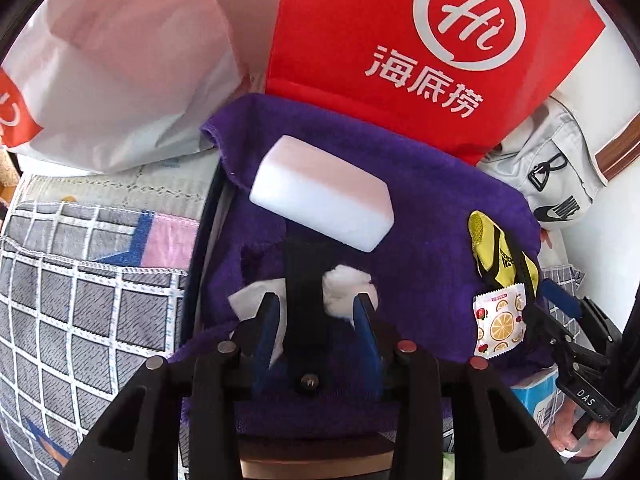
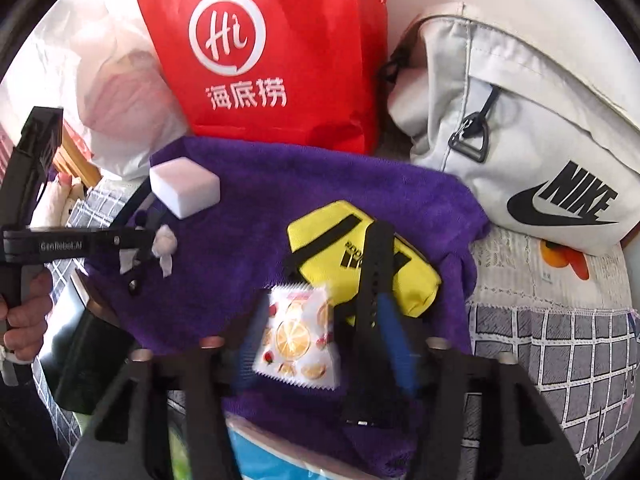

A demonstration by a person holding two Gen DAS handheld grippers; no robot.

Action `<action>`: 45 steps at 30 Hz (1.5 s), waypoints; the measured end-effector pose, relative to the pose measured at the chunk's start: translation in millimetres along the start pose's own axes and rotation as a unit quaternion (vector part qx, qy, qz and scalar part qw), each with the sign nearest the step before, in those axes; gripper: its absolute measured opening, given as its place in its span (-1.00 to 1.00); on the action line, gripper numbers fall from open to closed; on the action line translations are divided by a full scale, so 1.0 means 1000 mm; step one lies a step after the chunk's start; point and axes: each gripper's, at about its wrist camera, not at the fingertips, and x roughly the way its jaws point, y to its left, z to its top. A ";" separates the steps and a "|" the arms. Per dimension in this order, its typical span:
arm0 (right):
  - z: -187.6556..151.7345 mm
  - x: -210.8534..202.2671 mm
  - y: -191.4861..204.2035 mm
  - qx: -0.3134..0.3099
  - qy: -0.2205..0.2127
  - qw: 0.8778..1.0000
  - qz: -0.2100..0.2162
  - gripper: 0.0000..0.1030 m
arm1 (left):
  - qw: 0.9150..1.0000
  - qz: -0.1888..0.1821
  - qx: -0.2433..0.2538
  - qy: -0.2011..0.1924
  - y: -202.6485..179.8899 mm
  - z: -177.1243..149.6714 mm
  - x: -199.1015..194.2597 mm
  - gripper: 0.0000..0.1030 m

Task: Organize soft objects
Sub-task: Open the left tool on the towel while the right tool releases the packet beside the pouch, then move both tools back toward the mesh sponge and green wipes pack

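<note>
Left wrist: left claw (image 1: 318, 310) apart over purple towel (image 1: 420, 216) — right claw (image 2: 320, 328) apart around snack packet (image 2: 298, 338).

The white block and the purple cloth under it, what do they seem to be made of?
The white block looks like soft foam, perhaps a melamine sponge: matte, uniform, with rounded edges. The purple cloth looks like plush terry or microfibre towel: fuzzy nap, no sheen, and limp folds at its edges.

A plush, matt purple towel (image 2: 248, 184) lies below a smooth red paper bag (image 2: 280, 60); on the towel, a glossy plastic sachet (image 2: 298, 338) and matt white foam block (image 1: 322, 192).
</note>
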 end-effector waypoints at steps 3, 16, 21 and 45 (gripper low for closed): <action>0.002 -0.004 -0.001 0.002 -0.005 1.000 -0.010 0.23 | 1.000 -0.004 -0.001 -0.008 0.000 -0.003 -0.009 -0.27; -0.023 -0.069 0.024 0.002 -0.038 0.999 -0.010 0.31 | 0.998 0.017 -0.004 -0.053 0.014 -0.047 -0.072 -0.21; -0.053 -0.086 0.059 -0.018 -0.023 1.000 0.000 0.31 | 0.998 0.011 -0.007 -0.063 0.028 -0.078 -0.093 -0.21; -0.130 -0.040 0.166 -0.171 0.080 0.976 -0.109 0.14 | 0.996 -0.029 -0.005 -0.081 0.082 -0.170 -0.122 -0.21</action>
